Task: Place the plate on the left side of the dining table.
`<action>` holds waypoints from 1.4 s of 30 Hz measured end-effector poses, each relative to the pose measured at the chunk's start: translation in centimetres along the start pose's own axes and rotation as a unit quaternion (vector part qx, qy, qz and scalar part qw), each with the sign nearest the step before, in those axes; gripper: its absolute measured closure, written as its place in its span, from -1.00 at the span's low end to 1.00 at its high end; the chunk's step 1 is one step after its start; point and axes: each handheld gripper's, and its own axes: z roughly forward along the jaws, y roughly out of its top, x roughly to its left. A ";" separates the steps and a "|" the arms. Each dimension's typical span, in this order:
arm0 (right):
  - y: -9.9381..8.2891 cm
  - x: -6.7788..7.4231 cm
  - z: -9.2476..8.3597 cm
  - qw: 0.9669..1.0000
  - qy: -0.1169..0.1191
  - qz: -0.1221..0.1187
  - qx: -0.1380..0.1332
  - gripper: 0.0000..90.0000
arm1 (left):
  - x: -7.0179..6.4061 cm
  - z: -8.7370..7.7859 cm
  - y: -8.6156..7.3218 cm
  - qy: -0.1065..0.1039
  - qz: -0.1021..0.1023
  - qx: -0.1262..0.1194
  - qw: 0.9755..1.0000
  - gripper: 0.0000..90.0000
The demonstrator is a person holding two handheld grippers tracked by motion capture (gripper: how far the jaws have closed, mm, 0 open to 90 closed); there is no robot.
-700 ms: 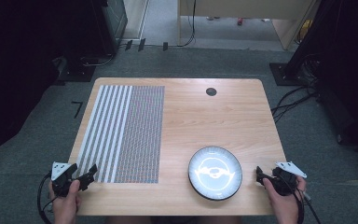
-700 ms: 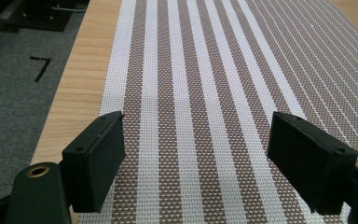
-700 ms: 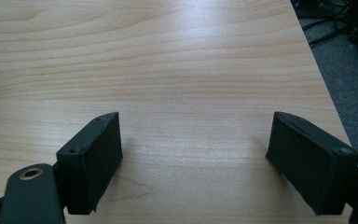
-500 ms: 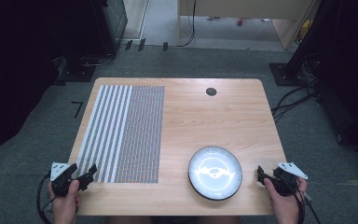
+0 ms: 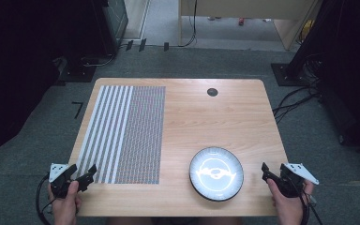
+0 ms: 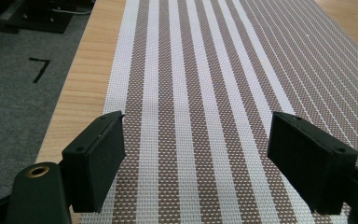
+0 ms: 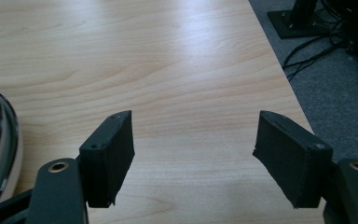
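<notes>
Left gripper (image 5: pixel 85 174) at near-left corner of brown-and-white striped woven placemat (image 5: pixel 126 133), jaws wide, nothing between. Right gripper (image 5: pixel 273 174) just right of round dark-rimmed glossy plate (image 5: pixel 216 174), jaws wide, empty.

I judge mat light, limp, thin: pinch near edge, expect sag. Plate rigid, slick, breakable: take rim.

Left gripper view shows weave (image 6: pixel 205 93) under pads; high view shows plate right of mat, apart, on wooden table (image 5: pixel 225 122).

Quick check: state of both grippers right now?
Left gripper: open, empty, jaws over the near end of the brown-and-white striped woven placemat.
Right gripper: open, empty, over bare wooden table.
</notes>
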 end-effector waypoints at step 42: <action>0.3 4.9 -0.9 0.994 0.102 -0.003 -0.024 0.23 | -13.0 0.7 0.8 -0.120 0.068 0.010 0.990 -0.59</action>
